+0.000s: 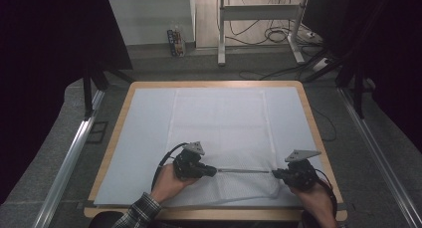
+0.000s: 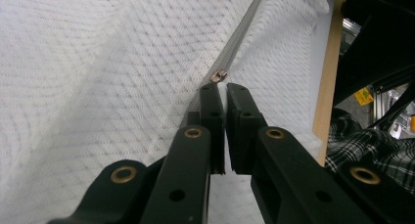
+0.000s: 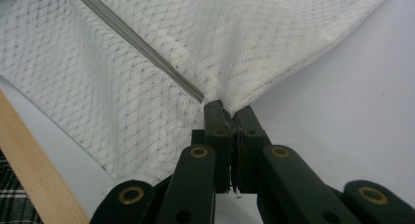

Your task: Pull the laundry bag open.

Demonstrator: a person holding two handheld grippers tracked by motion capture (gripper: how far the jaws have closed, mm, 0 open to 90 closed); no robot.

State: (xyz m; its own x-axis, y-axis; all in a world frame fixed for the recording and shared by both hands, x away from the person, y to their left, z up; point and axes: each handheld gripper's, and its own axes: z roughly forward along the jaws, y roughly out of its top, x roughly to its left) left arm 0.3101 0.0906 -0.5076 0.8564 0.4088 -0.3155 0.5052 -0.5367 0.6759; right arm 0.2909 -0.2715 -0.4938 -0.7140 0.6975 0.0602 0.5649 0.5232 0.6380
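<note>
A white mesh cloth (image 1: 219,133) lay flat on a pale sheet (image 1: 144,138) that covered the wooden table (image 1: 311,113). The cloth ran from the far part of the table to the near edge.

The work looked like folding the cloth, and it seemed to be at the start. The 2 grippers had each pinched the cloth near its near end, and a thin tight line (image 1: 244,171) of cloth ran straight between them. The near edge had been lifted a little, but no fold had been laid down. Most of the cloth was flat and spread out. What was left, I think, was to carry the near edge over to the far side and lay it down.

The left gripper (image 1: 213,171) was near the middle of the cloth's near end. Its jaws were clenched on a bit of the cloth, as the left gripper view (image 2: 224,94) showed. The right gripper (image 1: 274,173) was at the cloth's near right corner. Its jaws were clenched on that corner too, as the right gripper view (image 3: 227,111) showed. The cloth rose up to each gripper like a small tent.
</note>
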